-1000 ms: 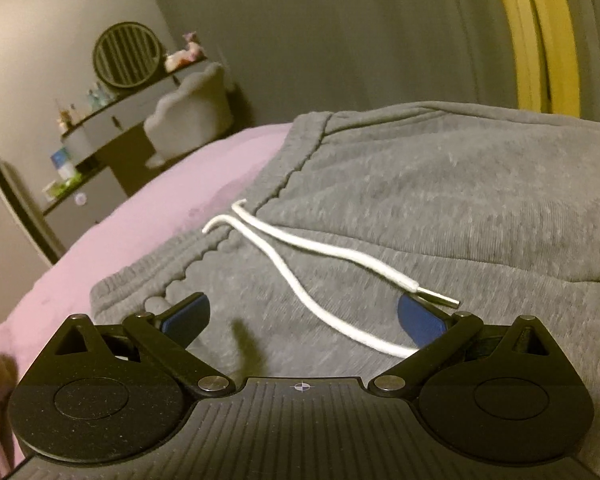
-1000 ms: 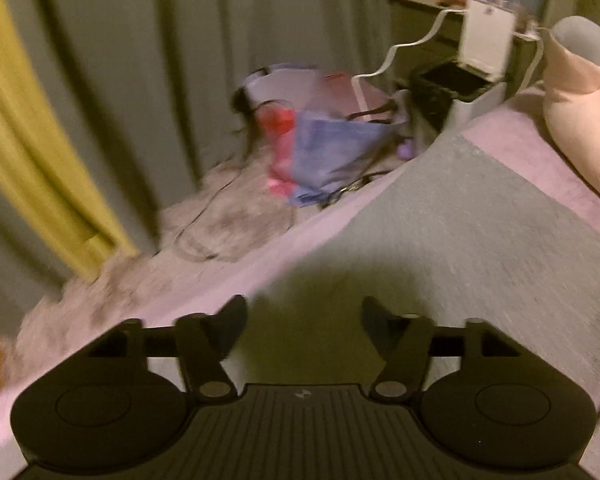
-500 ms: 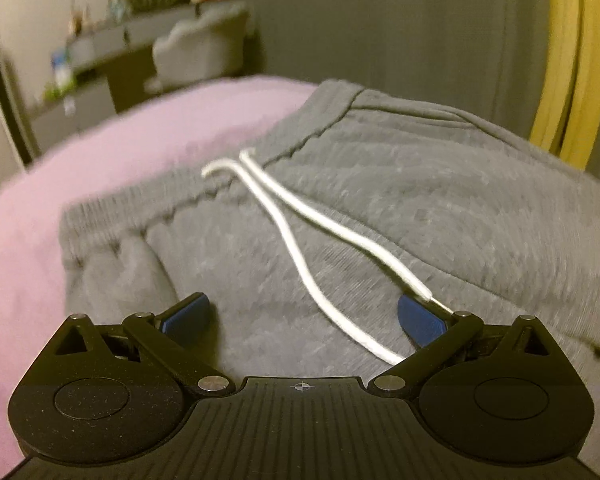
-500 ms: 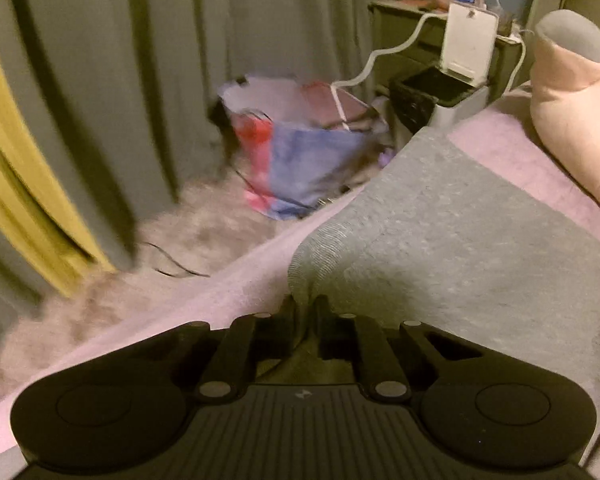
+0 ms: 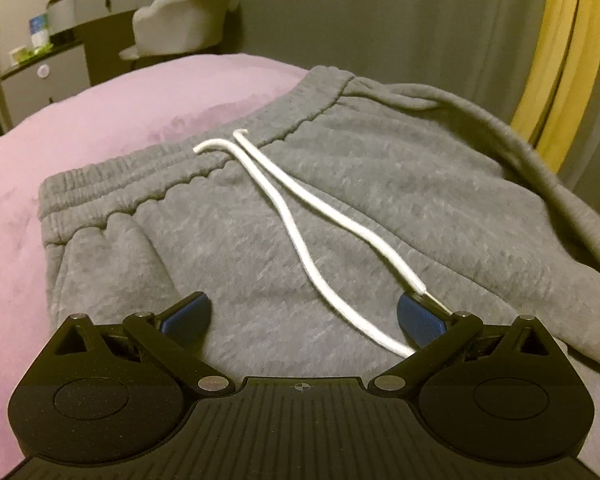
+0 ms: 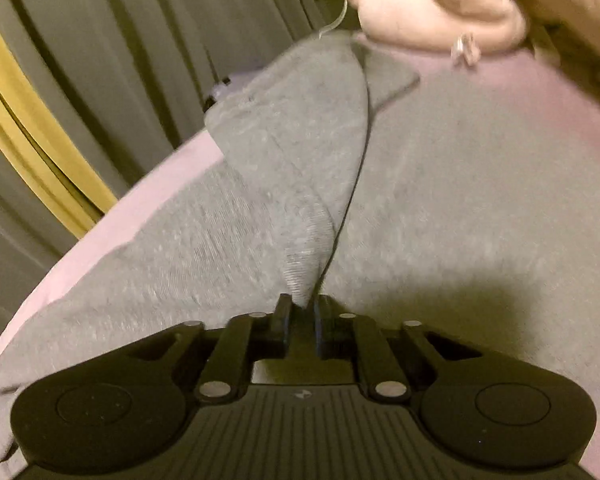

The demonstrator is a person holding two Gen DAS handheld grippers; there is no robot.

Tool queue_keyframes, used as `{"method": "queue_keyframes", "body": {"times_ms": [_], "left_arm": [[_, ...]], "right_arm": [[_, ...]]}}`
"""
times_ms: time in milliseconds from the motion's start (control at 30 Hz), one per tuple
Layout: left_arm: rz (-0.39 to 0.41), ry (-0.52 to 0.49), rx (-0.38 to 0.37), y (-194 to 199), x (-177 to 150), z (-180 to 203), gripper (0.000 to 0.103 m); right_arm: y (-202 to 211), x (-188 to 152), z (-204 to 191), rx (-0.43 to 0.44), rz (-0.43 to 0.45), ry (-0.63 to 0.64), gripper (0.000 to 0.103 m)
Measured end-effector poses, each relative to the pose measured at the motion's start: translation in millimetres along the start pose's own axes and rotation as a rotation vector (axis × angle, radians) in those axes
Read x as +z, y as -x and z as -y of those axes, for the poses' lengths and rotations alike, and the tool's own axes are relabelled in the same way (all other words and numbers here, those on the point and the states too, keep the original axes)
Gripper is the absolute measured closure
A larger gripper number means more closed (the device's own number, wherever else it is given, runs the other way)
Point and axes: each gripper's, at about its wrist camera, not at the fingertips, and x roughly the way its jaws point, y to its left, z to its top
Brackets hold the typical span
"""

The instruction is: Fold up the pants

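Grey sweatpants [image 5: 380,200] lie on a pink bed cover [image 5: 100,120], waistband toward the far left, with a white drawstring [image 5: 300,240] trailing across the front. My left gripper [image 5: 302,314] is open just above the fabric below the waistband, its blue pads either side of the drawstring. In the right wrist view my right gripper [image 6: 300,312] is shut on a pinched ridge of the grey pants [image 6: 292,184], lifting a fold of leg fabric above the flat part.
Grey curtains with a yellow stripe [image 5: 560,60] hang behind the bed. A grey chair [image 5: 180,20] and a desk with shelves [image 5: 60,40] stand at the far left. A pink pillow [image 6: 440,4] lies at the bed's far end.
My right gripper shut on the pants leg edge and pulled it up and across. My left gripper stayed open and shifted over the waistband area.
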Motion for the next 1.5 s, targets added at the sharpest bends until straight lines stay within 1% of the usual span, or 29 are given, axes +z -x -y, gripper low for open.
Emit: {"method": "queue_keyframes", "body": {"times_ms": [67,100,167,200,267,367,400,433,467,500,600,633,667,700,800,833,900,933,1033,1067,1133,1167,1200,1233,1267,1300,1367,1433,1500], "left_arm": [[-0.003,-0.009,-0.001,3,-1,1,0.0],[-0.004,-0.015,0.001,4,-1,2,0.0],[-0.002,-0.026,0.002,7,-2,4,0.0],[0.002,-0.033,0.003,8,-3,5,0.0],[0.008,-0.053,-0.002,12,-5,7,0.0],[0.026,-0.084,-0.045,21,-3,10,0.0],[0.041,-0.089,-0.066,27,-2,11,0.0],[0.069,-0.087,-0.09,34,0,11,0.0],[0.101,-0.088,-0.109,41,3,11,0.0],[0.152,-0.09,-0.131,51,6,13,0.0],[0.297,-0.126,-0.206,67,18,26,0.0],[0.313,-0.153,-0.224,68,31,37,0.0],[0.298,-0.171,-0.24,64,44,48,0.0],[0.257,-0.16,-0.271,56,62,59,0.0],[0.175,-0.031,-0.351,25,101,77,0.0],[0.141,0.01,-0.354,11,113,85,0.003],[0.076,0.044,-0.36,-15,127,100,0.026],[0.029,0.047,-0.349,-29,132,108,0.039],[-0.102,0.054,-0.329,-64,137,124,0.045],[-0.124,0.061,-0.328,-72,137,127,0.055],[-0.145,0.066,-0.347,-81,137,133,0.063],[-0.163,0.065,-0.353,-87,136,135,0.079],[-0.192,0.064,-0.359,-90,136,138,0.089],[-0.216,0.074,-0.355,-93,136,138,0.09],[-0.213,0.091,-0.357,-90,136,135,0.091],[-0.199,0.102,-0.366,-86,138,132,0.092],[-0.139,0.078,-0.381,-63,139,124,0.092],[-0.074,0.052,-0.397,-36,139,111,0.093],[-0.013,0.063,-0.437,-3,134,92,0.093]], "right_arm": [[11,13,-4,-0.008,0.074,-0.004,0.074],[14,17,-9,-0.025,0.118,0.033,0.074],[12,20,-19,-0.081,0.168,0.141,0.074],[7,21,-24,-0.096,0.174,0.197,0.074],[-9,22,-33,-0.122,0.168,0.259,0.074],[-33,16,-42,-0.183,0.172,0.335,0.074],[-39,14,-42,-0.191,0.175,0.367,0.081],[-41,11,-41,-0.203,0.19,0.389,0.092],[-38,10,-38,-0.211,0.206,0.399,0.095],[-33,13,-33,-0.191,0.218,0.371,0.095],[-19,24,-8,-0.156,0.247,0.223,0.095],[-18,25,-3,-0.143,0.245,0.192,0.095],[-23,26,3,-0.133,0.231,0.171,0.095],[-27,25,7,-0.123,0.221,0.154,0.095],[-35,27,20,-0.082,0.215,0.098,0.095],[-36,27,22,-0.077,0.219,0.082,0.094],[-34,23,24,-0.065,0.236,0.066,0.093],[-34,20,23,-0.063,0.246,0.072,0.091],[-38,19,15,-0.098,0.279,0.144,0.083],[-40,18,11,-0.12,0.292,0.175,0.08],[-43,13,2,-0.148,0.312,0.224,0.078],[-45,12,-1,-0.158,0.32,0.243,0.078],[-48,12,-2,-0.16,0.326,0.251,0.078],[-51,13,-1,-0.149,0.326,0.249,0.08],[-52,15,1,-0.127,0.322,0.236,0.086],[-52,18,3,-0.11,0.318,0.219,0.087],[-50,22,8,-0.08,0.307,0.181,0.089],[-44,29,18,-0.032,0.299,0.109,0.092],[-28,35,31,0.014,0.308,0.022,0.092]]}}
